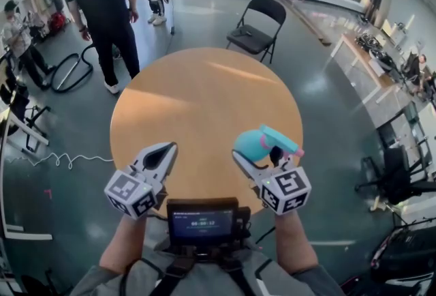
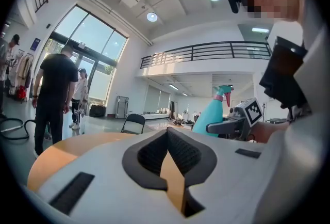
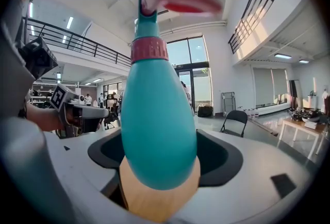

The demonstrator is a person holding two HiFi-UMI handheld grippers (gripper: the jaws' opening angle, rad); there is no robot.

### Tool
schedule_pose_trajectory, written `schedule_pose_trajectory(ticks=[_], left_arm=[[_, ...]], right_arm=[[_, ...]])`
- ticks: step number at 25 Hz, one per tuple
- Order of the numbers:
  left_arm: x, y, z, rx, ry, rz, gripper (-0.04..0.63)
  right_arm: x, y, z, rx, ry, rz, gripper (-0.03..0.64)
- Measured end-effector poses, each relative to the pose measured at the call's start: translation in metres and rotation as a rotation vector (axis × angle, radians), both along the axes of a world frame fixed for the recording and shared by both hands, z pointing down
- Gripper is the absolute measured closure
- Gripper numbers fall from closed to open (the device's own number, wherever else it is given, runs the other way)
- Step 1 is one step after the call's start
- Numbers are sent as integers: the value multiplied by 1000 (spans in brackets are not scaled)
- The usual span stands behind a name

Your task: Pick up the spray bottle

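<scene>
2 tools point away from me over the near edge of the round wooden bench [image 1: 204, 93], each with a cube of black-and-white square markers at its back. Those markers are the only print I can make out. The small screen [image 1: 203, 223] at my chest shows a line of pale digits, too small to read. The bottle's teal body is plain on every side I can see.

My right tool [image 1: 253, 157] has hold of the spray bottle [image 1: 255, 143]. In the right gripper view its 2 jaws stand apart, with the dark pads on either side of the bottle's wide lower body [image 3: 157, 125]. The bottle stands upright there, with the pink collar above the teal body and the pink trigger blurred at the top. The bench top shows below its rounded base. In the head view the bottle sits over the near right part of the bench, just in front of my right marker cube. In the left gripper view it rises above the right tool [image 2: 213, 114], with its nozzle turned to the right.

My left tool [image 1: 169, 148] is empty. In the left gripper view [image 2: 167, 132] its jaws meet at the tips, and only a narrow wedge of bench shows between the pads.

Both bare forearms reach forward from my sides, left [image 1: 122, 247] and right [image 1: 294, 243]. The tools are side by side, well apart and roughly level.

Beyond the bench stand a black folding chair [image 1: 257, 28] and a person in black [image 1: 105, 8].
</scene>
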State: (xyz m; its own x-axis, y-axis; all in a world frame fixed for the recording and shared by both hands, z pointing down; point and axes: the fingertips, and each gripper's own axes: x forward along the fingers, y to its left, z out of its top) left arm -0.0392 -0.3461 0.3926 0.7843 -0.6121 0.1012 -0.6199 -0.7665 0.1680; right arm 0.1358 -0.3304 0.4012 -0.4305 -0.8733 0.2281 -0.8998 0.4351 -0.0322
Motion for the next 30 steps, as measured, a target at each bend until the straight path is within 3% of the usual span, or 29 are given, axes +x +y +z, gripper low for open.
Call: schedule_pose_trajectory(ticks=[3, 7, 30], left_arm=[[0, 7, -10, 4, 16, 14, 591], [4, 8, -13, 38, -31, 28, 591], [-4, 5, -3, 25, -11, 12, 591]], right_arm=[[-3, 3, 2, -4, 1, -2, 195], [-2, 4, 1, -1, 28, 16, 198], [-10, 1, 6, -18, 33, 26, 201]])
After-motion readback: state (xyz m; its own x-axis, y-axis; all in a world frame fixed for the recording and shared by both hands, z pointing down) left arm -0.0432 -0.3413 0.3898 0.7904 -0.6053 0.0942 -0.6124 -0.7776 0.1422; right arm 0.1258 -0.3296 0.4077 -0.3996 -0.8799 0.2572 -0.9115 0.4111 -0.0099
